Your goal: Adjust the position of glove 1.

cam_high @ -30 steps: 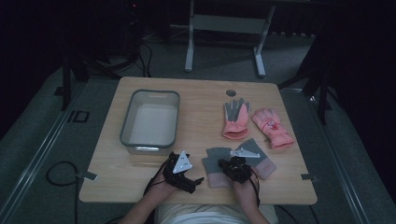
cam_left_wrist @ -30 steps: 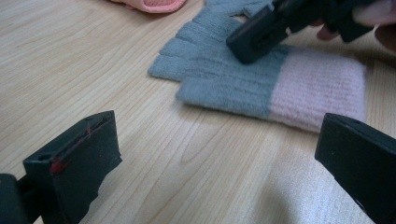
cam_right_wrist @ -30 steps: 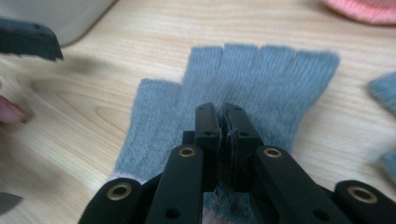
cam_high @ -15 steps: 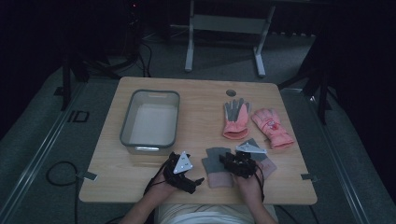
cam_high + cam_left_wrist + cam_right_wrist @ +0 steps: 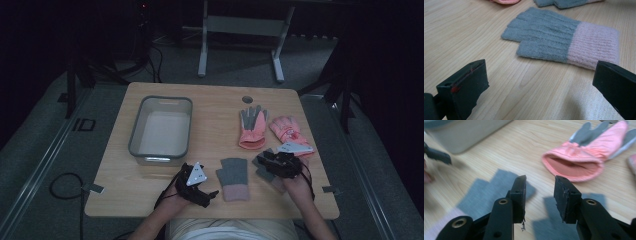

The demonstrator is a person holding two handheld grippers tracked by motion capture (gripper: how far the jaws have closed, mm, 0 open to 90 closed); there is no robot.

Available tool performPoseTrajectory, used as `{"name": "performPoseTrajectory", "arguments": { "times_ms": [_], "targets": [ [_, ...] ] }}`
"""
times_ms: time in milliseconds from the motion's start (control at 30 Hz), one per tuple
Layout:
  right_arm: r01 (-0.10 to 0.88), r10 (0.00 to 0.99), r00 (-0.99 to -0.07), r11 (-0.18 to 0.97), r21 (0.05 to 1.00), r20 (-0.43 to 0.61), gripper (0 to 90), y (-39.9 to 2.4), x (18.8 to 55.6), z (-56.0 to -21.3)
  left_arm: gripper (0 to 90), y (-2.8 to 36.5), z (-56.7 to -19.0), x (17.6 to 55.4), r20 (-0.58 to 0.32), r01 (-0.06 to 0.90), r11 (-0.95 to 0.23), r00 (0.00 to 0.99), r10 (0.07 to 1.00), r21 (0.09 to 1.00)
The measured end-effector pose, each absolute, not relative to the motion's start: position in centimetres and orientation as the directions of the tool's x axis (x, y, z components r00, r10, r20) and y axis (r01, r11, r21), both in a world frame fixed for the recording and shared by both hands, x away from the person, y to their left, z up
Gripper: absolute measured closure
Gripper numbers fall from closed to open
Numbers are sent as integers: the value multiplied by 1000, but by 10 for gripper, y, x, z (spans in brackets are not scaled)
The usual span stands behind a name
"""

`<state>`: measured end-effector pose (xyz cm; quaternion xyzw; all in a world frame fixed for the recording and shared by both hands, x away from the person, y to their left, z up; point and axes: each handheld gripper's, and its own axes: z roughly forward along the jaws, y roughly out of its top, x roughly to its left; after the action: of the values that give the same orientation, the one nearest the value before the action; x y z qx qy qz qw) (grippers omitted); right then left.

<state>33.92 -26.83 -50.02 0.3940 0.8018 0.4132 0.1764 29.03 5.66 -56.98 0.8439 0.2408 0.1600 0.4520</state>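
Wooden table [image 5: 215, 107]: my right gripper [image 5: 540, 195], jaws just opened, empty, over second grey glove [image 5: 554, 226]. Left gripper [image 5: 536, 82] wide open beside grey knit pink-cuffed glove [image 5: 559, 45]. Next: regrasp, pair them.

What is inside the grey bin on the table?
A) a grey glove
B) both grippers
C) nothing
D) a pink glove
C: in the high view the grey bin shows a bare pale bottom, while the grey glove and the pink glove lie on the table beside it.
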Motion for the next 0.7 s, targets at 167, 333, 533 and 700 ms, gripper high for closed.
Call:
{"name": "performPoseTrajectory", "arguments": {
  "times_ms": [167, 333, 533, 700],
  "targets": [
    [453, 751, -660, 433, 779, -34, 616, -291, 341, -501, 0, 56, -570, 290, 52, 263, -476, 832, 552, 839],
    [441, 713, -697, 510, 738, -76, 618, -309, 345, -511, 0, 56, -570, 290, 54, 263, -478, 831, 554, 838],
    [468, 713, -698, 532, 706, -75, 619, -320, 353, -530, 0, 57, -570, 291, 49, 268, -476, 830, 555, 837],
    [479, 701, -708, 562, 675, -82, 613, -322, 362, -544, 0, 57, -570, 291, 46, 270, -472, 829, 558, 839]
  ]
}}
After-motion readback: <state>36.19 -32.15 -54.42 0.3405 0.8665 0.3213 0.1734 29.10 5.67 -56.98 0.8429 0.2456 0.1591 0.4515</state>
